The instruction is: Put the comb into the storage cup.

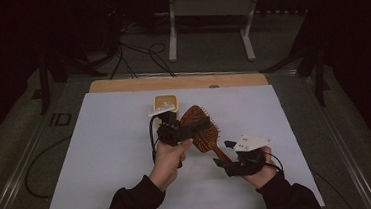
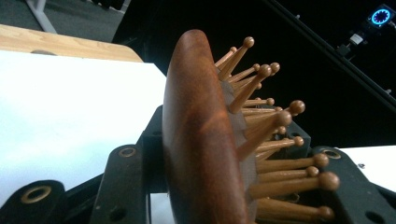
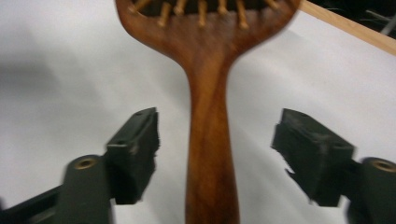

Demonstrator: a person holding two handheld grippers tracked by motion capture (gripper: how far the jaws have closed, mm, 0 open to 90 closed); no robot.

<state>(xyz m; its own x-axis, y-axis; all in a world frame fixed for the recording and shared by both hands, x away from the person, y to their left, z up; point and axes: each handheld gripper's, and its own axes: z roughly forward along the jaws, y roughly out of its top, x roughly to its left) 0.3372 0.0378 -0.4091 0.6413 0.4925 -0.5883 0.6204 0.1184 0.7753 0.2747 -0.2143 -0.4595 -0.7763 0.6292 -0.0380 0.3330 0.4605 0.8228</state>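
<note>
A brown wooden hairbrush (image 1: 201,128) with ball-tipped wooden pins is held above the white sheet (image 1: 106,141). My left gripper (image 1: 185,130) is shut on the brush's head; in the left gripper view the head (image 2: 201,140) stands edge-on between the jaws, pins (image 2: 280,140) pointing right. My right gripper (image 1: 230,157) is open around the handle (image 1: 221,154). In the right gripper view the handle (image 3: 209,154) runs up between the two black pads (image 3: 135,149), which stand apart from it on both sides.
A small yellow-rimmed cup (image 1: 166,103) stands on the sheet just behind the left gripper. A wooden board edge (image 1: 176,82) runs along the sheet's far side. A white metal frame (image 1: 211,17) and cables (image 1: 139,55) lie on the floor beyond.
</note>
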